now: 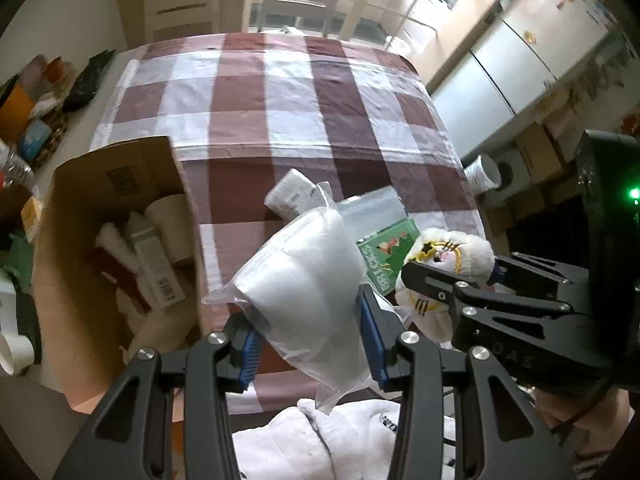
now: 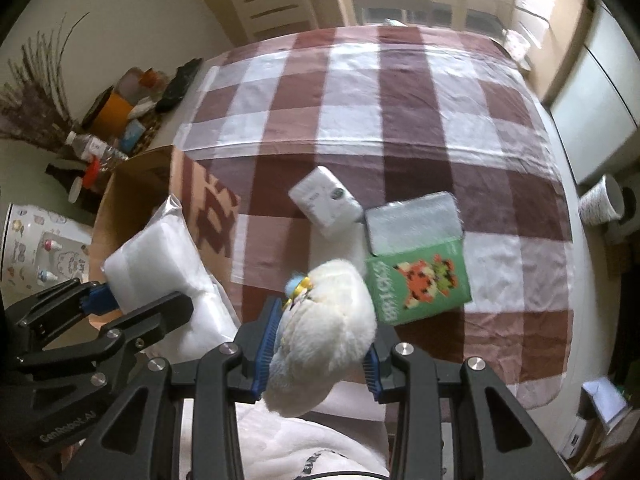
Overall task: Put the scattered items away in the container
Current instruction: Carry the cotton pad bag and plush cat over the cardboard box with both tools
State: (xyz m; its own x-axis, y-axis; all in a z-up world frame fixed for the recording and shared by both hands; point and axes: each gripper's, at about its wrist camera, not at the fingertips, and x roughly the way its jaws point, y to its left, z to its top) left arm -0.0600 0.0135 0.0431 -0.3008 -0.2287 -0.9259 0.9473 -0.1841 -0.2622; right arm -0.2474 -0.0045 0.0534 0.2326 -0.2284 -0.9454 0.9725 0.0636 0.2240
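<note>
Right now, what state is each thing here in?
Left gripper: shut on bagged white pad.
Right gripper: shut on plush toy.
Cardboard box: open, partly filled.
Green box: lying flat on the tablecloth.
White packet: lying flat.
Silver pouch: lying flat.

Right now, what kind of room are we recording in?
Most likely a home dining area beside a kitchen. A table under a brown-and-white checkered tablecloth fills the view, a tall fridge stands off to one side, and bottles and household clutter crowd the table's edge.
</note>
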